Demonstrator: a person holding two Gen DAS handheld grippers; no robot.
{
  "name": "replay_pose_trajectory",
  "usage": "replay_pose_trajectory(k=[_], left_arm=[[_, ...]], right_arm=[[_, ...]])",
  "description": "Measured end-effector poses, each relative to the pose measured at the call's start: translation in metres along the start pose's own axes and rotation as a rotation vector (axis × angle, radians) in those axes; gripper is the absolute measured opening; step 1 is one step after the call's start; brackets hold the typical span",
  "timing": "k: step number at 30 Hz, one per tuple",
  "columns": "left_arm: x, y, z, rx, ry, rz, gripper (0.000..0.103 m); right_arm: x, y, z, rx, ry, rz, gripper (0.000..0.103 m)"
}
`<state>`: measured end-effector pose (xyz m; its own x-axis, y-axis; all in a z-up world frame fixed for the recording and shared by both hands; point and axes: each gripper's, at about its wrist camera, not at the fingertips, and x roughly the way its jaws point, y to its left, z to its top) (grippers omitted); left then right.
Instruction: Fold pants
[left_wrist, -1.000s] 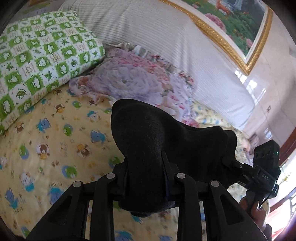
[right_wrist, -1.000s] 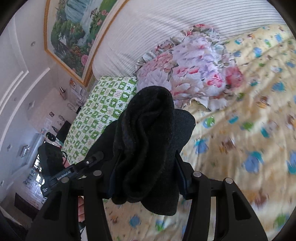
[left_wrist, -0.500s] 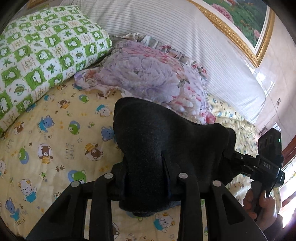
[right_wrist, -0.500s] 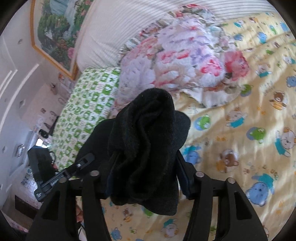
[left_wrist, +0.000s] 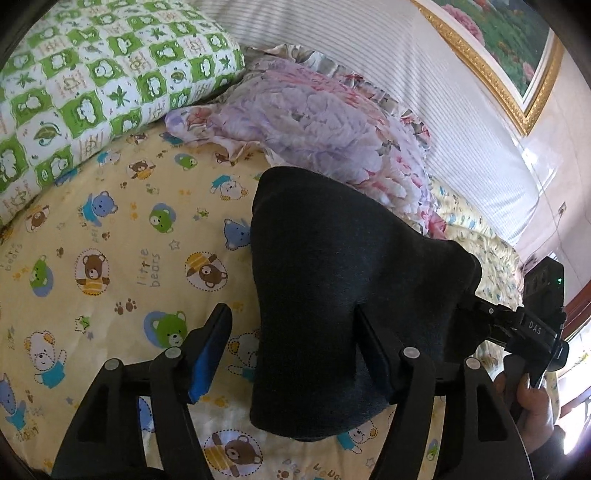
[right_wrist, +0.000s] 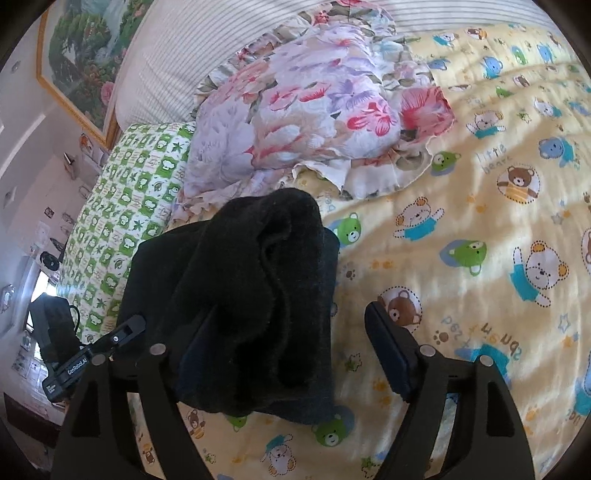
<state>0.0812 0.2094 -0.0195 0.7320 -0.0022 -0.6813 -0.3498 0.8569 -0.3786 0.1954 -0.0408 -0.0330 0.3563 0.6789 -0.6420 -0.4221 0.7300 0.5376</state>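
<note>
The dark folded pants (left_wrist: 332, 288) hang bunched between the two grippers, low over the yellow bear-print bedsheet (left_wrist: 110, 258). My left gripper (left_wrist: 291, 332) is open; the cloth drapes against its right finger (left_wrist: 373, 347), and its left finger (left_wrist: 210, 347) stands clear of it. My right gripper (right_wrist: 291, 328) is open too; the pants (right_wrist: 255, 288) drape over its left finger, and its right finger (right_wrist: 388, 347) is free. Each gripper shows in the other's view: the right one (left_wrist: 517, 321) and the left one (right_wrist: 92, 354).
A floral pillow (right_wrist: 310, 110) and a green-and-white checked pillow (left_wrist: 85, 81) lie at the head of the bed against a striped headboard (left_wrist: 369, 48). A gold-framed painting (left_wrist: 509, 48) hangs above. The sheet (right_wrist: 480, 221) stretches to the right.
Both grippers have opened: each was shut on the pants, and now the fingers stand apart. Both have moved lower, closer to the sheet.
</note>
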Motion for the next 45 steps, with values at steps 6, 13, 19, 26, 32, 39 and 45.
replay_pose_trajectory(k=[6,13,19,26,32,39,45], left_arm=[[-0.014,-0.005,-0.002,0.001,-0.021,0.017,0.067],[-0.033,-0.009,-0.01,0.008,-0.035,0.033,0.067],[-0.046,-0.016,-0.02,0.048,-0.043,0.05,0.07],[-0.054,-0.027,-0.031,0.097,-0.04,0.061,0.072],[-0.065,-0.04,-0.04,0.166,-0.057,0.093,0.076],[-0.075,-0.05,-0.048,0.232,-0.072,0.131,0.08],[-0.076,-0.051,-0.056,0.263,-0.064,0.168,0.081]], right_arm=[[-0.008,0.006,-0.002,-0.005,-0.014,0.009,0.08],[-0.029,0.022,-0.01,-0.027,-0.052,0.037,0.081],[-0.046,0.039,-0.024,-0.083,-0.067,0.024,0.081],[-0.056,0.058,-0.046,-0.172,-0.055,-0.013,0.082],[-0.062,0.081,-0.062,-0.304,-0.054,-0.045,0.089],[-0.064,0.097,-0.072,-0.391,-0.055,-0.08,0.09],[-0.067,0.099,-0.075,-0.421,-0.058,-0.107,0.091]])
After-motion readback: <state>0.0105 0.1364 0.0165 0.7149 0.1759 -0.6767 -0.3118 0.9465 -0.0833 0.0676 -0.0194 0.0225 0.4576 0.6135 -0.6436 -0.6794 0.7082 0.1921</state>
